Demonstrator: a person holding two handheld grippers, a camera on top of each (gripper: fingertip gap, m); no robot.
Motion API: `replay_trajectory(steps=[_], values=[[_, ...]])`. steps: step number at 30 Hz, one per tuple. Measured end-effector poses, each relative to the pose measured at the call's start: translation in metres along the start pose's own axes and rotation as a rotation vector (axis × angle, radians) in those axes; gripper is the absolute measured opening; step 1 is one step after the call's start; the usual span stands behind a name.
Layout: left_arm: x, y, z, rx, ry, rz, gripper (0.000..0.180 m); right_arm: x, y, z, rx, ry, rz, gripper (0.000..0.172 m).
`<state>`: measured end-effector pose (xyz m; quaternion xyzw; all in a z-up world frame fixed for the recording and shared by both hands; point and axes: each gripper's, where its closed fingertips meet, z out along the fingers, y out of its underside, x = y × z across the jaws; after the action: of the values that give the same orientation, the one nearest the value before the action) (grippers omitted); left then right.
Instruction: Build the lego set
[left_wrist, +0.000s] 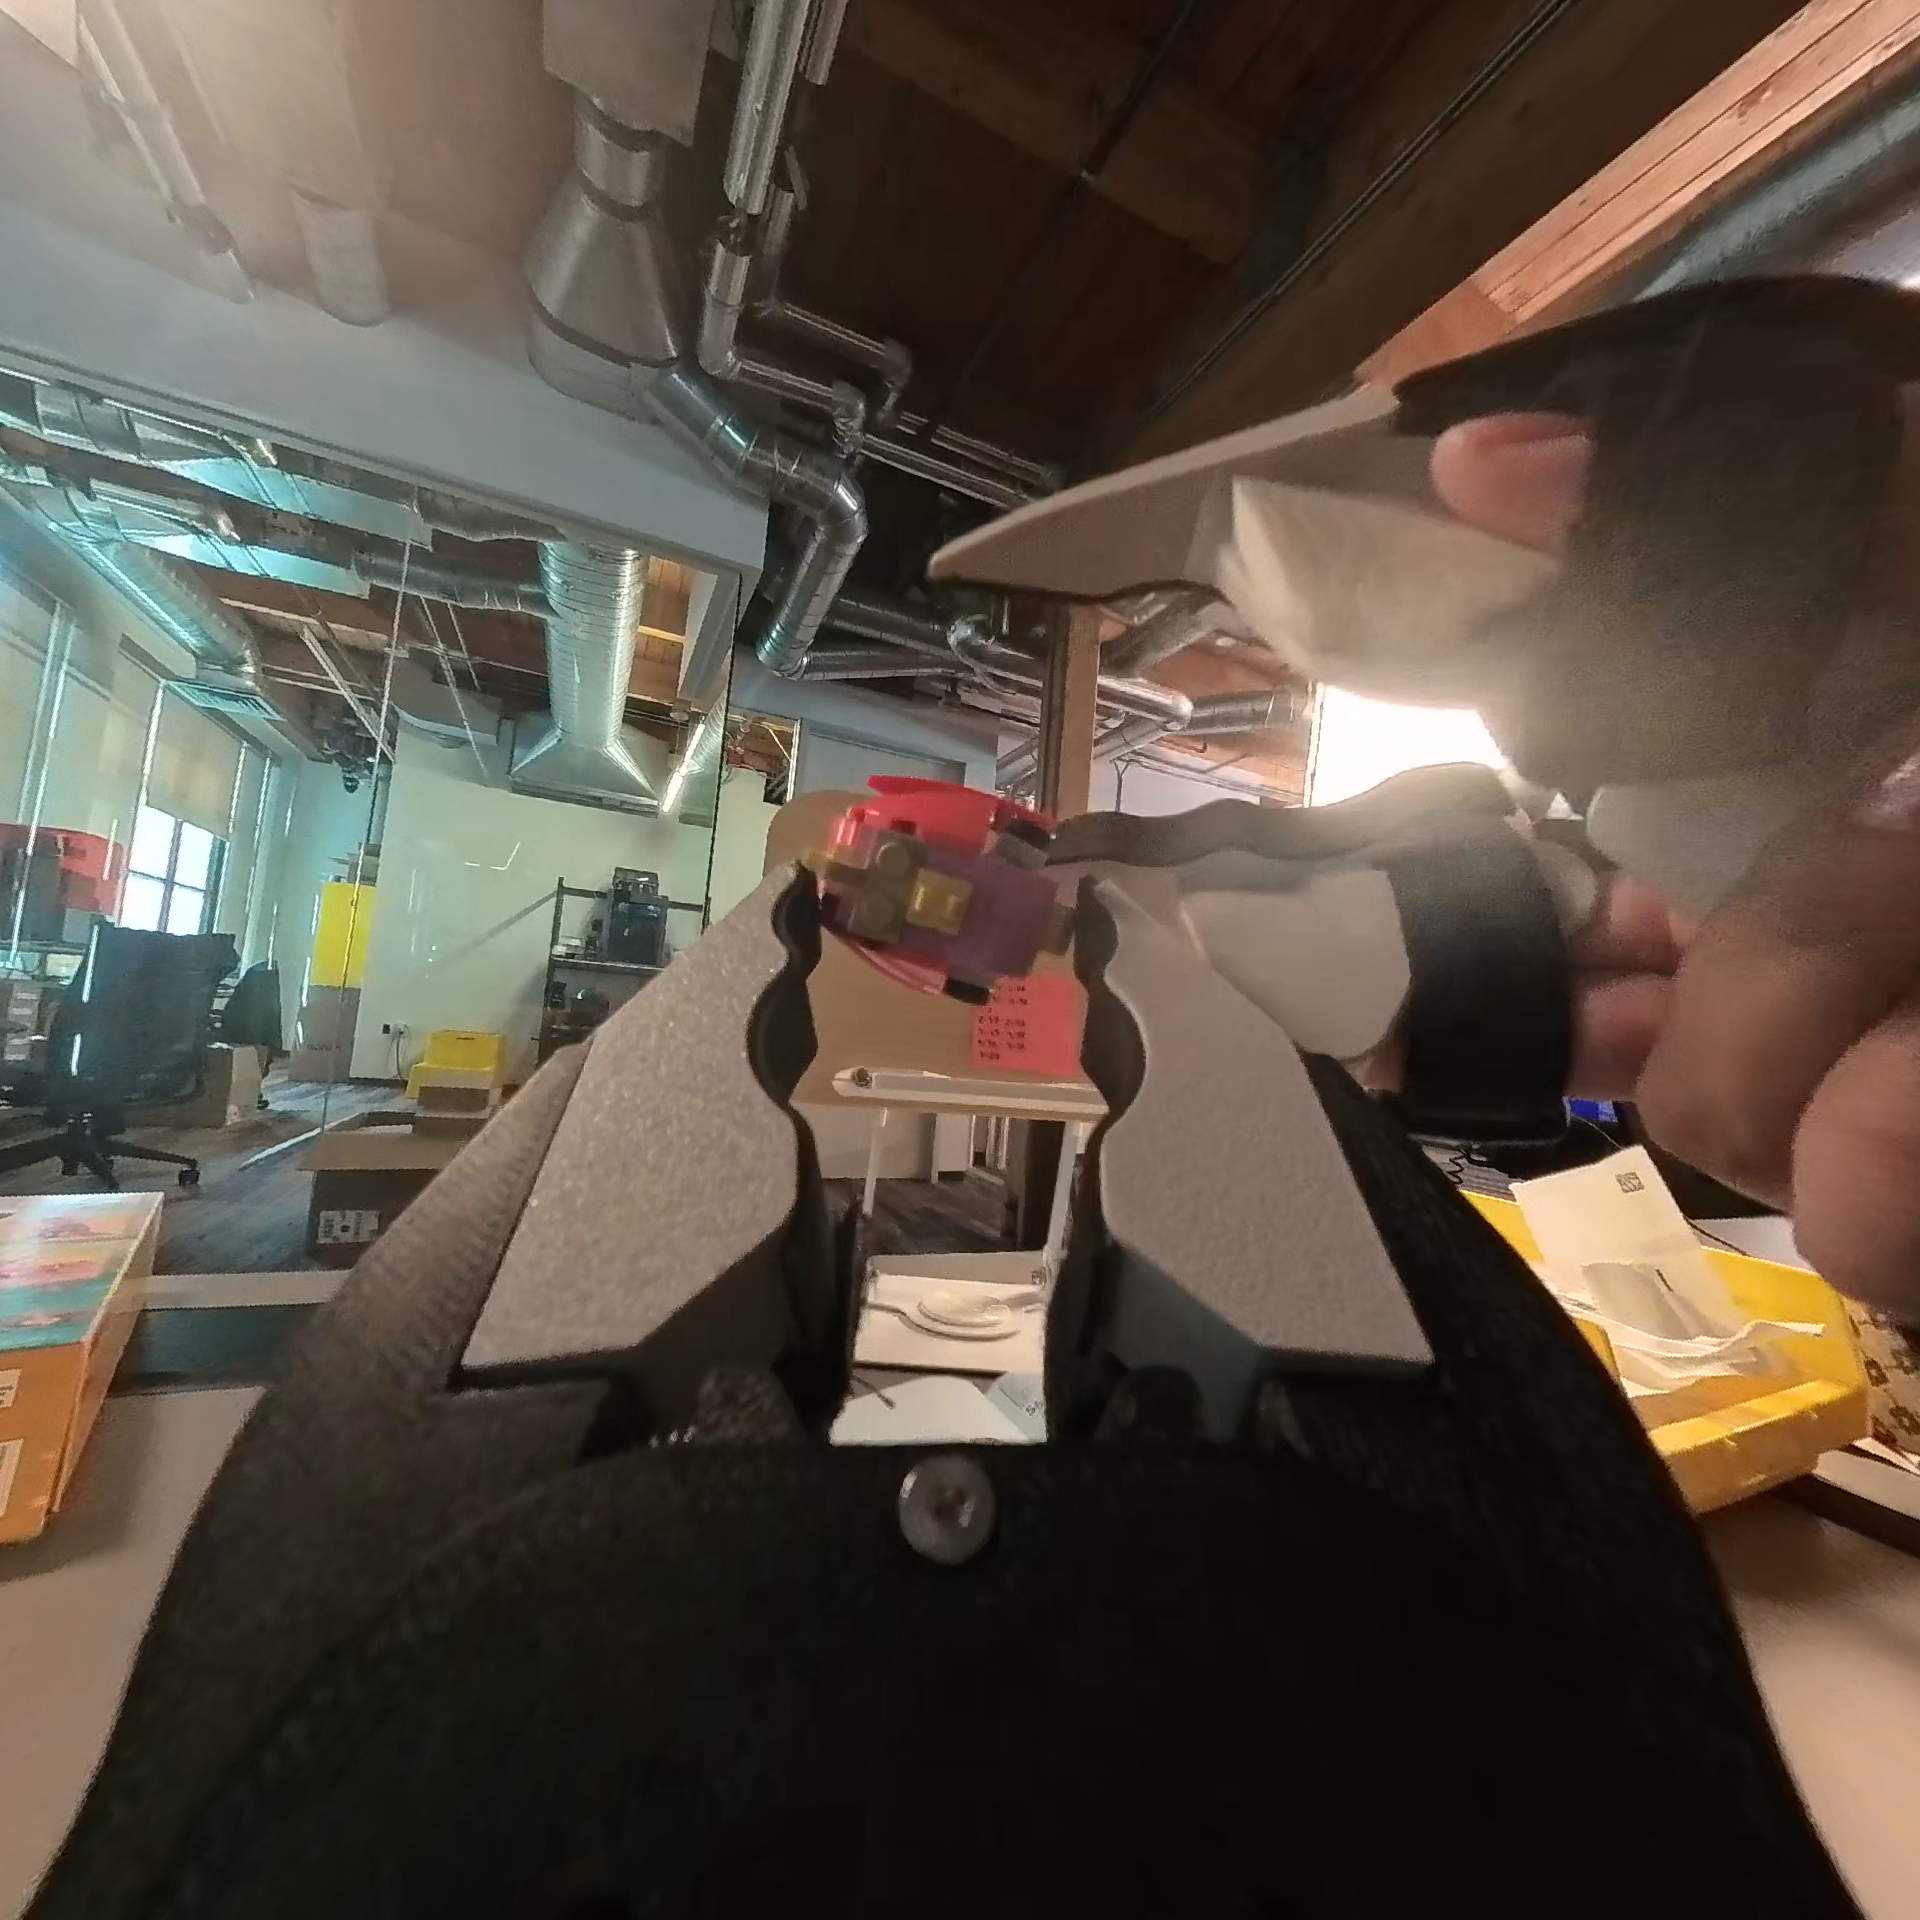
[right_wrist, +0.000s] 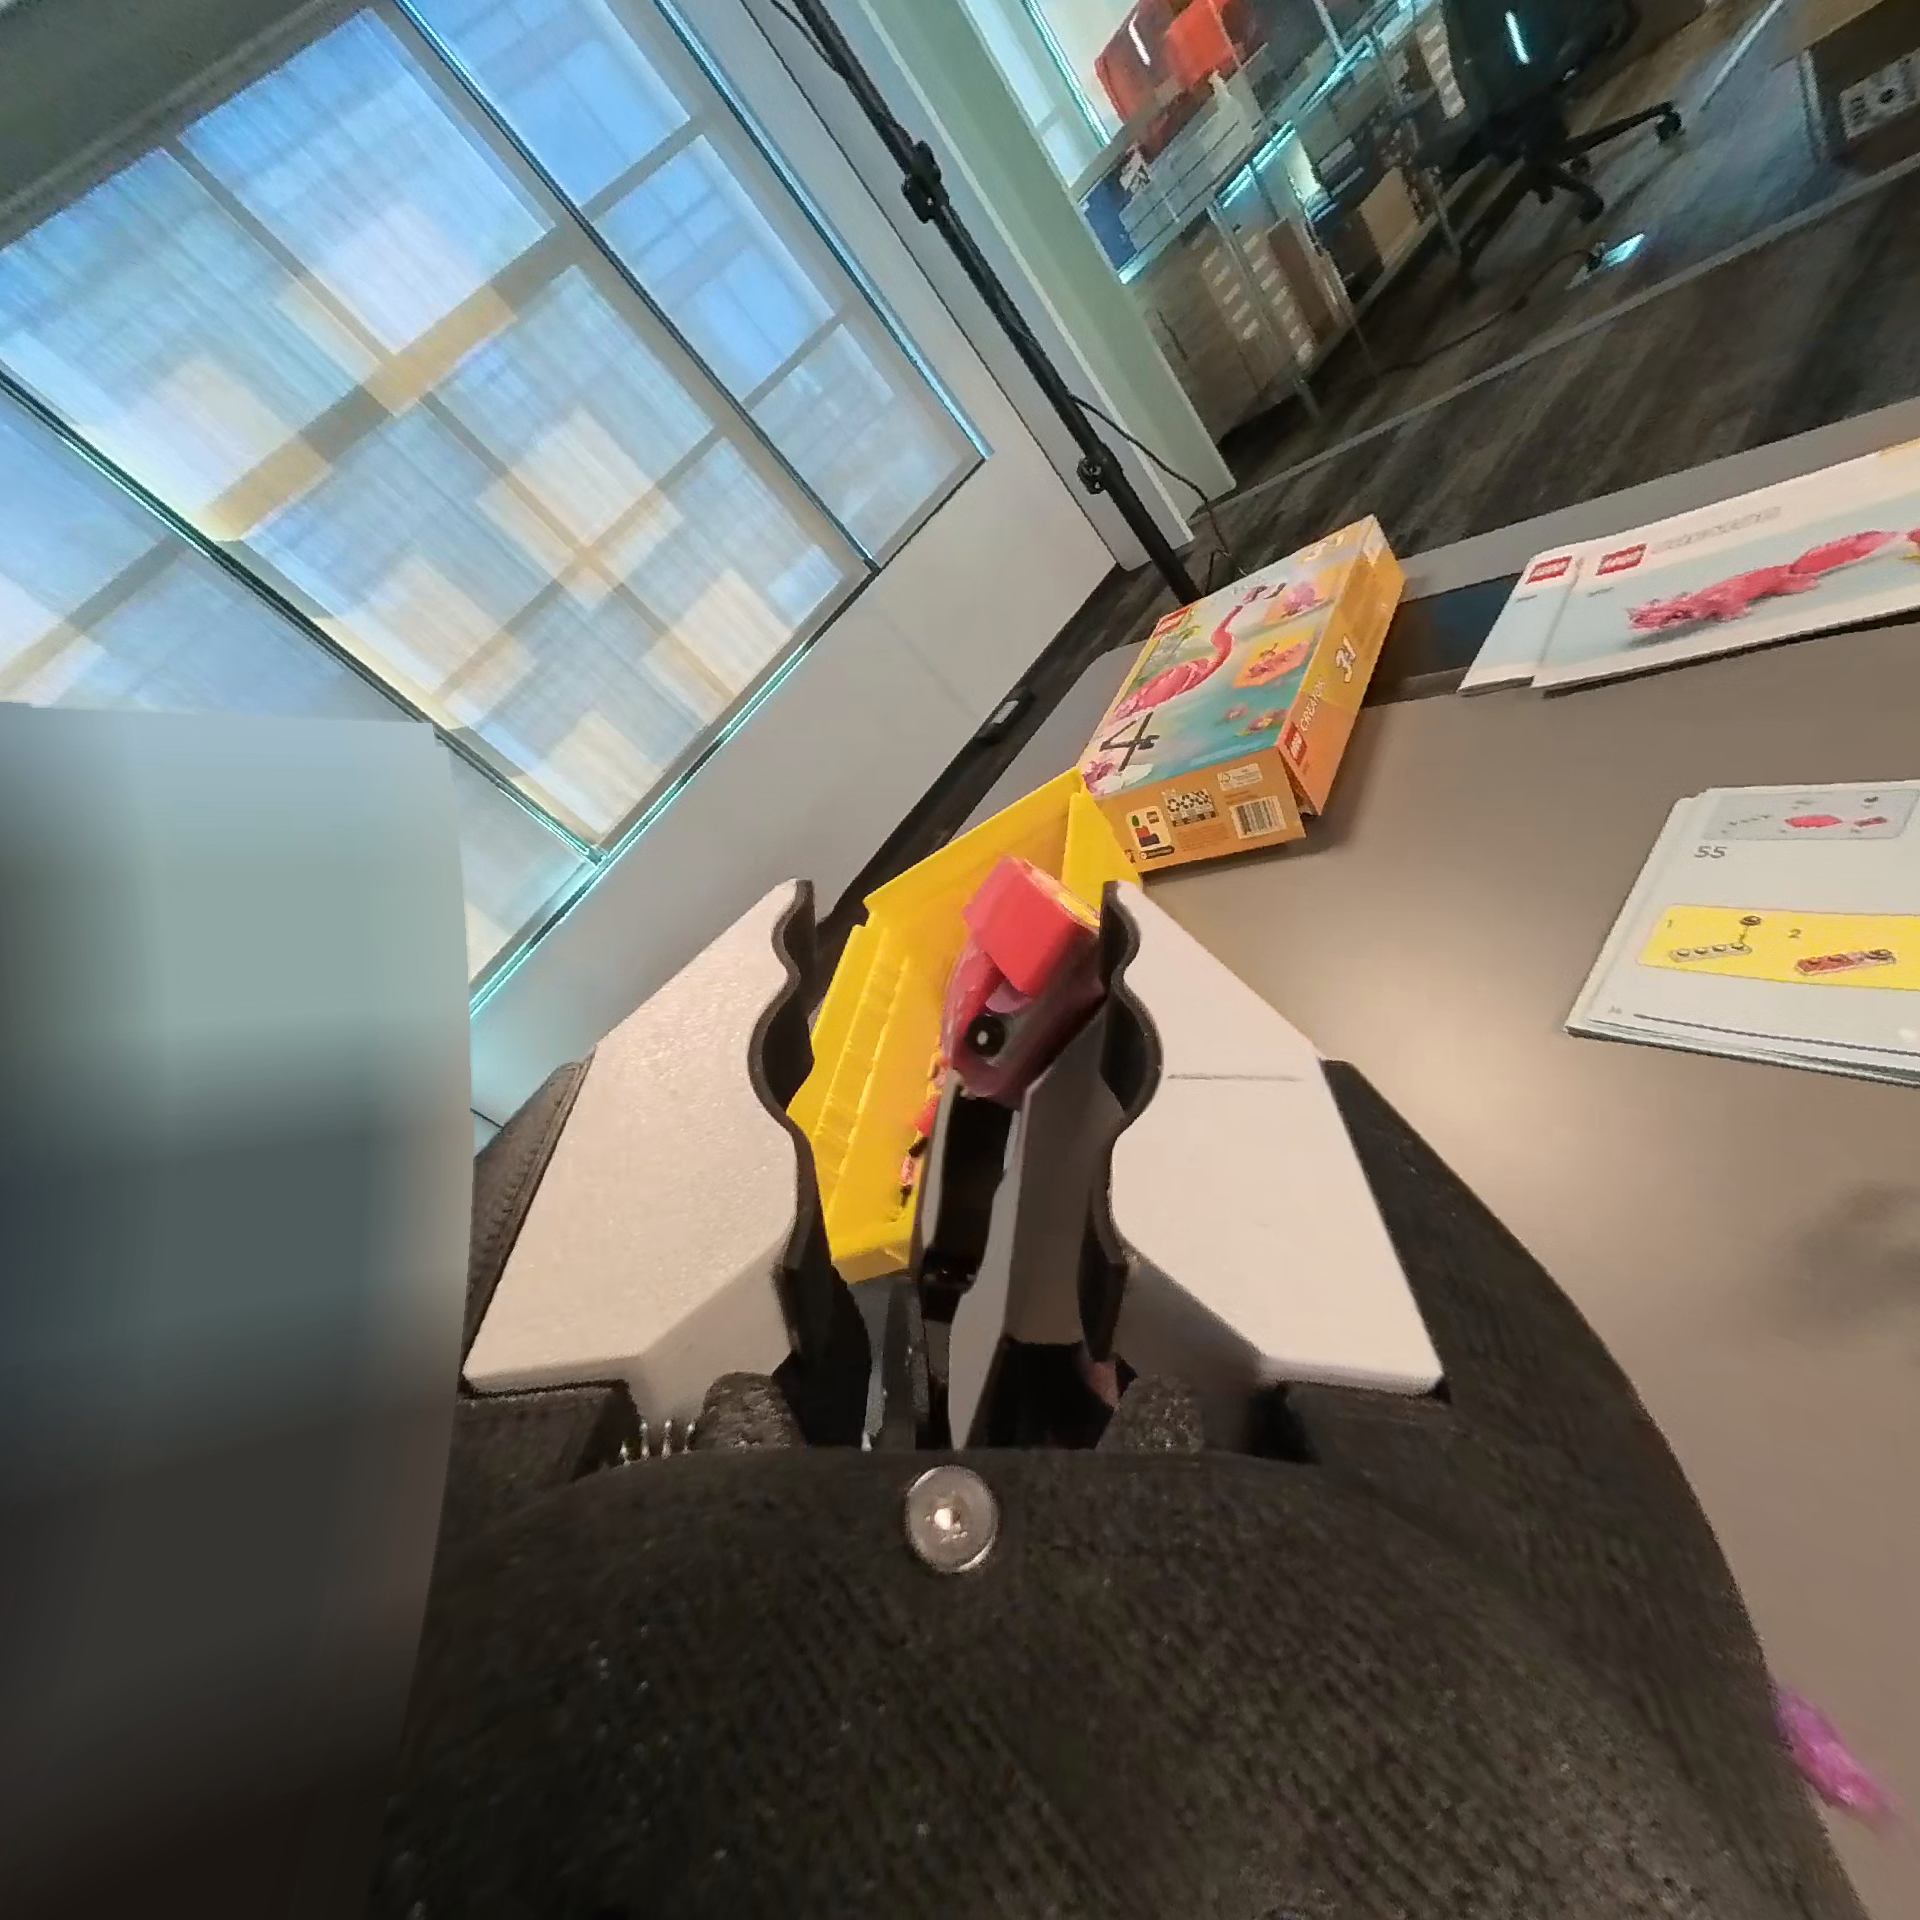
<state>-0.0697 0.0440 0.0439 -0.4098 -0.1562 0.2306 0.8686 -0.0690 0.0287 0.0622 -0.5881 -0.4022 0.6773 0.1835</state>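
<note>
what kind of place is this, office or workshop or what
Most likely an open loft-style office or lab used as a workspace: exposed metal ducts under a wooden ceiling, an office chair on the floor beyond, and a grey desk with a brick-set box and instruction booklets.

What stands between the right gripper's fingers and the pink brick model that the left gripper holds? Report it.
Nothing visible. The right gripper is open, with the pink brick model between its fingers, close against one of them. The left gripper clamps the model at its fingertips; the yellow tray lies behind, not in the way.
</note>
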Motion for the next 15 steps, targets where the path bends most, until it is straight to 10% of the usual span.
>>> replay_trajectory(steps=[8,15], values=[[0.012,0.014,0.003,-0.089,0.135,-0.155,0.048,-0.017,-0.035,-0.037,0.180,-0.070,-0.267,0.059],[0.045,0.029,0.004,-0.251,0.420,-0.379,0.048,-0.004,-0.026,-0.112,0.150,0.059,-1.206,0.072]])
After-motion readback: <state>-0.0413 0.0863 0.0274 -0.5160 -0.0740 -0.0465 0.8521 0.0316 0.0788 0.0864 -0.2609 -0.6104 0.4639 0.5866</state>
